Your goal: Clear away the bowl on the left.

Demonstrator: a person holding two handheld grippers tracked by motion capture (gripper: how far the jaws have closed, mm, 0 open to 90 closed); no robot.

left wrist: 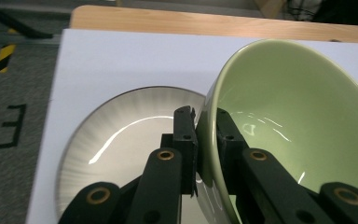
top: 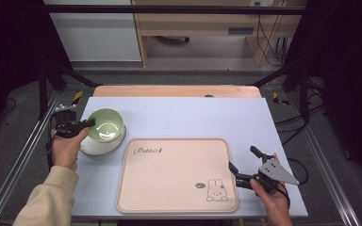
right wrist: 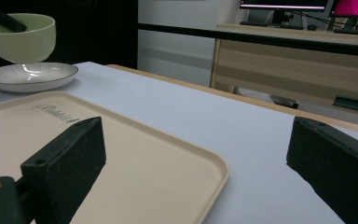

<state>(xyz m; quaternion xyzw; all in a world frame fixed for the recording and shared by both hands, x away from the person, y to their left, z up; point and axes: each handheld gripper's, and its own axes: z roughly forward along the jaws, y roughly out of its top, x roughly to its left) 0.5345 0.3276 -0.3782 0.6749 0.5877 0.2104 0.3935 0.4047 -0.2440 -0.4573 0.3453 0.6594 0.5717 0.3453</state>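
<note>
A pale green bowl hangs just above a white ribbed plate at the table's left. My left gripper is shut on the bowl's near rim, one jaw inside and one outside. In the left gripper view the green bowl tilts over the white plate, clamped by the left gripper. A beige rabbit tray lies in the middle. My right gripper stands open at the tray's right edge, holding nothing. The right gripper view shows the tray, bowl and plate.
The white tabletop lies on a wooden board. Metal frame rails run along both sides. Cabinets and cables stand beyond the far edge.
</note>
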